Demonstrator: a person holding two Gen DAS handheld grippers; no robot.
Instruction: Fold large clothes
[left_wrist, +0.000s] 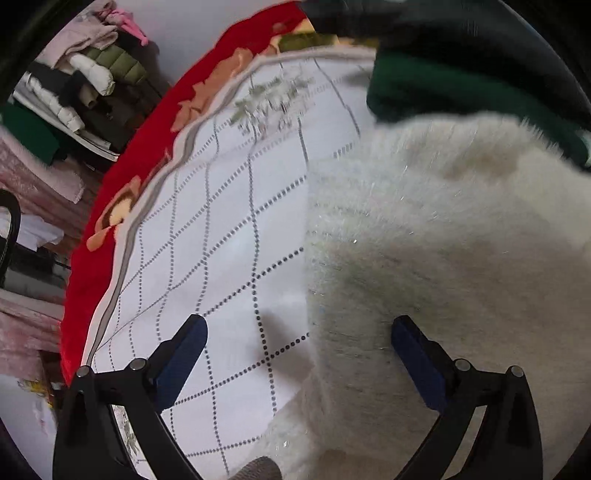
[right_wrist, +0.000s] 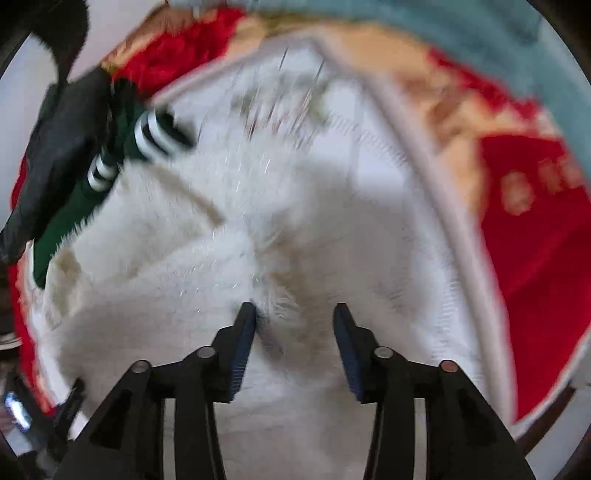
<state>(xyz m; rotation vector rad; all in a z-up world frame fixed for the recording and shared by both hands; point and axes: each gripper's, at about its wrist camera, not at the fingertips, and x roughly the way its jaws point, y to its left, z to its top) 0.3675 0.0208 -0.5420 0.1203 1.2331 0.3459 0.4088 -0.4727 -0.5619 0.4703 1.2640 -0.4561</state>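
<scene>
A large fluffy white garment (left_wrist: 443, 240) lies on a white sheet with dotted grid lines (left_wrist: 221, 229). My left gripper (left_wrist: 299, 328) is open wide, its left finger over the sheet and its right finger over the garment's left edge. In the right wrist view the same white garment (right_wrist: 184, 258) fills the middle. My right gripper (right_wrist: 294, 314) is open just above its fur, holding nothing. The view is blurred.
A dark green garment (left_wrist: 443, 88) with white stripes (right_wrist: 155, 136) and a black one (right_wrist: 62, 147) lie at the far end. A red floral blanket (left_wrist: 147, 147) rims the sheet (right_wrist: 535, 240). Stacked clothes (left_wrist: 81, 81) sit on shelves to the left.
</scene>
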